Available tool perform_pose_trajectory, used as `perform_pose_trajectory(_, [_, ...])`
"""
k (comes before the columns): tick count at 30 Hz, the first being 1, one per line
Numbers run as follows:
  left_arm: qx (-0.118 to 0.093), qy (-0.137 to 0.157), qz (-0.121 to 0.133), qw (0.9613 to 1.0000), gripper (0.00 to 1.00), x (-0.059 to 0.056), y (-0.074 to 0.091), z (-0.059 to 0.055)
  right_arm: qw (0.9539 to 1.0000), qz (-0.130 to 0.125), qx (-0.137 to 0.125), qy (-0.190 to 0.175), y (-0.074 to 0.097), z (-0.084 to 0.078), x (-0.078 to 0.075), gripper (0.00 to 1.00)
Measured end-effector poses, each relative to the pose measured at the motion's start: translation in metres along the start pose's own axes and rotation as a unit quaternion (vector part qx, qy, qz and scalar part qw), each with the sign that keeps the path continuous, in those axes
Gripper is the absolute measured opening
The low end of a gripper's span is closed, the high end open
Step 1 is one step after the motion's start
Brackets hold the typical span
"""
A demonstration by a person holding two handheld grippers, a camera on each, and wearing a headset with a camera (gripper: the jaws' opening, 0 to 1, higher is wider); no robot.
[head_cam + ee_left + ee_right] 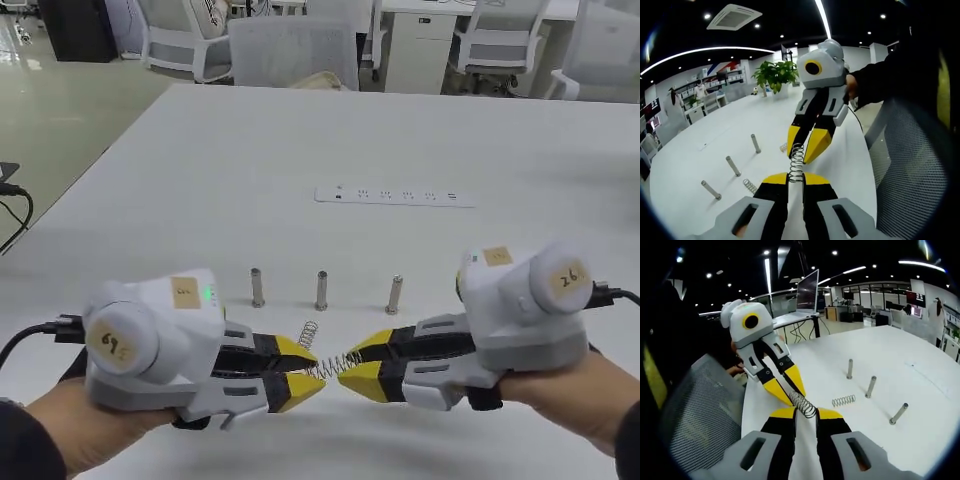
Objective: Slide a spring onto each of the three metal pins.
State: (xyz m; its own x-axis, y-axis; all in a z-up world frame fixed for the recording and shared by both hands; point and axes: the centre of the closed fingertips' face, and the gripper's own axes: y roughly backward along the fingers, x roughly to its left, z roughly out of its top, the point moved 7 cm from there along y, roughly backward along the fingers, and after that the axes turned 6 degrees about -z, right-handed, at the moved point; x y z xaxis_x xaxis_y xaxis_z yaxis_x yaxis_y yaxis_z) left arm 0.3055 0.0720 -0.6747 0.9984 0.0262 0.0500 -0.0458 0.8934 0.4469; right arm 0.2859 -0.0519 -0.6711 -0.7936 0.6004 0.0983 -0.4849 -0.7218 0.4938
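Steel spring (pixel 331 367) bridges the left gripper (pixel 312 378) and right gripper (pixel 347 371), both jaws pinched narrow on its ends. A loose spring (pixel 308 334) lies just beyond. Three pins (pixel 322 290) stand farther, with open table (pixel 200 180) around.

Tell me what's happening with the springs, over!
Left tongs and right tongs both shut on one spring, end to end. Three pins upright, all bare. Loose spring lies near the middle pin.
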Motion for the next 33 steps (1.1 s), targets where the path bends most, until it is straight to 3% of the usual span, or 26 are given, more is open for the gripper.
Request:
perform_pose_trajectory(9, [0.013, -0.007, 0.001, 0.9999, 0.02, 0.0, -0.002, -0.003, 0.9997, 0.01, 0.005, 0.023, 0.001, 0.012, 0.007, 0.1])
perform_pose_trajectory(17, [0.016, -0.01, -0.004, 0.9998, 0.02, -0.002, -0.005, -0.002, 0.9962, 0.027, 0.053, 0.064, 0.001, 0.018, 0.008, 0.1])
perform_pose_trajectory(20, [0.016, -0.01, -0.005, 0.9998, 0.02, -0.003, -0.007, -0.001, 0.9914, 0.043, 0.084, 0.091, 0.001, 0.023, 0.008, 0.09])
perform_pose_trajectory(28, [0.009, -0.005, 0.001, 0.9999, 0.02, -0.001, -0.007, 0.0, 0.9796, 0.069, 0.13, 0.136, -0.004, 0.037, 0.009, 0.09])
perform_pose_trajectory(32, [0.008, 0.0, -0.002, 1.0, 0.02, -0.003, -0.008, 0.0, 0.9682, 0.086, 0.166, 0.167, -0.007, 0.04, 0.012, 0.09])
perform_pose_trajectory(33, [0.008, 0.002, -0.003, 1.0, 0.02, -0.004, -0.009, 0.0, 0.9631, 0.09, 0.179, 0.18, -0.007, 0.041, 0.013, 0.09])
